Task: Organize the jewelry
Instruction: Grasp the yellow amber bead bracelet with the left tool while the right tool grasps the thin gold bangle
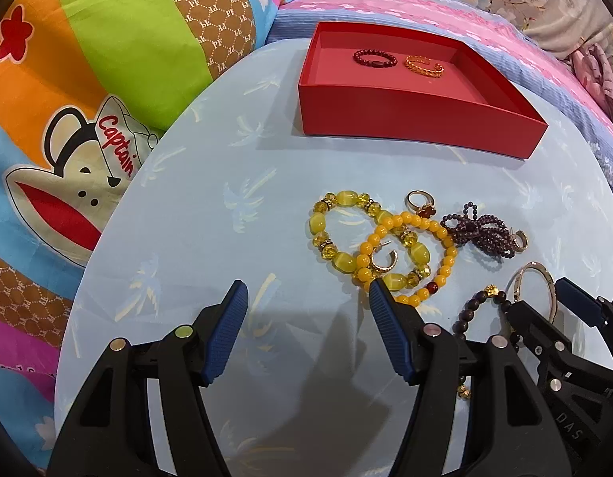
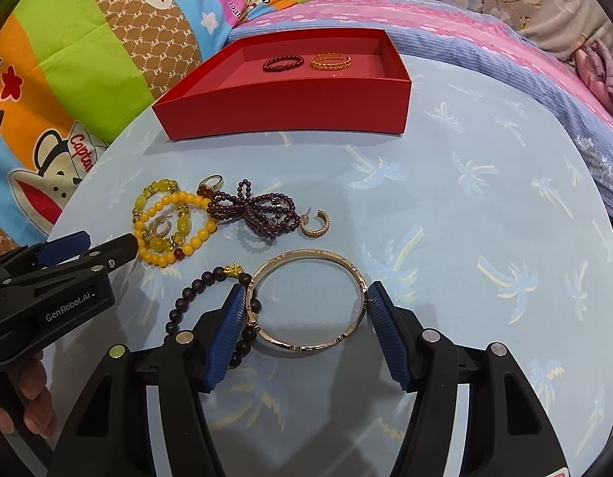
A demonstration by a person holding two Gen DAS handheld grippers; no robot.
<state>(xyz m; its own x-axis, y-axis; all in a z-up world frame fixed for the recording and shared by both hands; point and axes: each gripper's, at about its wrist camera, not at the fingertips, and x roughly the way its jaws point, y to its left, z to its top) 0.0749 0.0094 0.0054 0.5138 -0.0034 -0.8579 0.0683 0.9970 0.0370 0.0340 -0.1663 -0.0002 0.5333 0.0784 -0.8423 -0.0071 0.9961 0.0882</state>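
A gold bangle (image 2: pixel 310 254) lies flat on the pale blue cloth between the pads of my right gripper (image 2: pixel 306 298). The left pad touches it and a sliver of cloth shows at the right pad, so the gripper is open. A dark bead bracelet (image 2: pixel 187 294) with a gold charm overlaps the bangle's left side. My left gripper (image 1: pixel 306 298) stands open with nothing between its fingers, its right tip over an orange bead bracelet (image 1: pixel 416 220). The red box (image 1: pixel 406 119) beyond holds a dark red bead bracelet (image 1: pixel 376 58) and a gold chain bracelet (image 1: pixel 423 66).
A yellow-green bracelet (image 1: pixel 318 224), a ring (image 1: pixel 419 202), a purple bead strand (image 1: pixel 481 234) and two hoop earrings (image 2: pixel 316 224) lie bunched before the box. Colourful bedding (image 1: pixel 107 79) rises on the left. A hand (image 2: pixel 32 397) holds the left gripper.
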